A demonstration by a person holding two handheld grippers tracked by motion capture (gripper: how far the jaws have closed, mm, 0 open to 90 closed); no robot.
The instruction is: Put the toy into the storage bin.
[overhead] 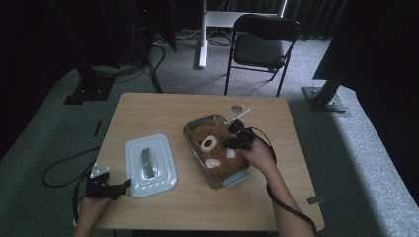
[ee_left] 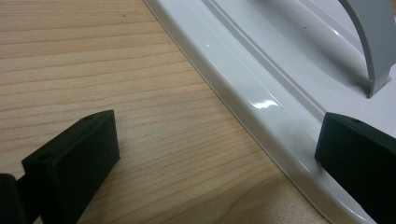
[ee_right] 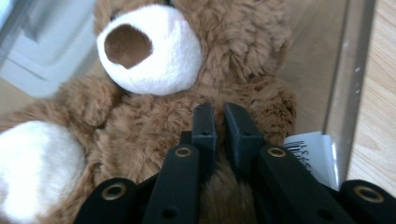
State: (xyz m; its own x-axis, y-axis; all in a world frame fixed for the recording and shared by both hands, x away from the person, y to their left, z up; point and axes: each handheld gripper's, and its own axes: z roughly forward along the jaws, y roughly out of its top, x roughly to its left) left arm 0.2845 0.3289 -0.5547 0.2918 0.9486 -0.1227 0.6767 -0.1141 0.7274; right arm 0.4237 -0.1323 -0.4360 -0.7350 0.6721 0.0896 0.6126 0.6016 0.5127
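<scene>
Grey carpet surrounds a light wooden table (overhead: 163, 111), with a black folding chair (overhead: 262, 47) beyond it at 12 o'clock. Brown teddy bear (overhead: 217, 148), white muzzle uppermost, lies inside a clear rectangular container (overhead: 193, 122) right of the table's centre. Right gripper (overhead: 236, 140) comes down on the bear from 3 o'clock; in the right gripper view its jaws (ee_right: 219, 122) are drawn nearly together, pinching a tuft of the bear's brown fur (ee_right: 233, 70) just below the muzzle (ee_right: 149, 51). White sewn-in label (ee_right: 310, 154) lies at 4 o'clock of the jaws, against the container wall (ee_right: 348, 70). Grey-white container lid (overhead: 149, 165), handle up, rests flat on the table at 9 o'clock of the container, apart from it. Left gripper (overhead: 121, 187) sits at the lid's 8 o'clock corner, jaws spread wide: one fingertip (ee_left: 74, 158) over bare wood, the other over the lid's rim (ee_left: 261, 107), gripping nothing.
</scene>
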